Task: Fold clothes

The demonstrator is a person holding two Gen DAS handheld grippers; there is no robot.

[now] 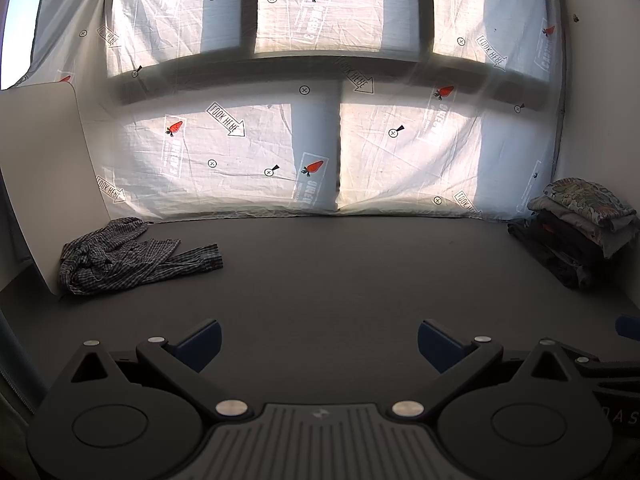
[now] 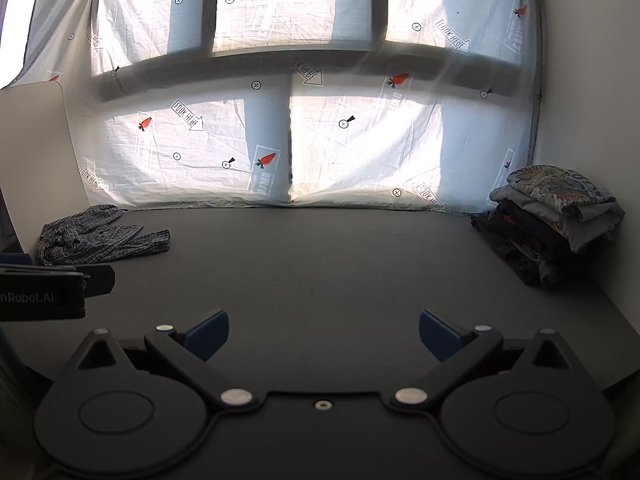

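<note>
- While no garment lies between either pair of fingers, worth treating the step in hand as reaching for the next unfolded piece
- At far left, against the curved white board [image 1: 44, 168]: crumpled checked shirt [image 1: 128, 256], one cuffed sleeve trailing out toward the middle of the dark table [image 1: 320, 272]; the only loose garment in sight, also visible at left in the right wrist view [image 2: 100, 236]
- Left gripper [image 1: 318, 344]: spread wide and empty, blue pads [image 1: 200, 342] apart, hovering above bare table near the front edge, well apart from the shirt
- Probably best to go for the collar or a shoulder seam rather than the trailing sleeve, so the body lifts and spreads flat instead of dragging in a bunch
- Centre of the table bare, likely the place to lay the shirt out, front down, sleeves pulled straight before any crease
- Right gripper [image 2: 324, 336]: likewise released, nothing held, above the front of the table
- Better used on the opposite shoulder or hem, both pinching only a single layer
- At far right, by the wall: stack of folded clothes [image 2: 556, 216], printed top uppermost, darker pieces beneath; presumably the destination once folded
- Behind everything, a sunlit printed sheet [image 1: 256, 152] over the window; no concern for the fold
</note>
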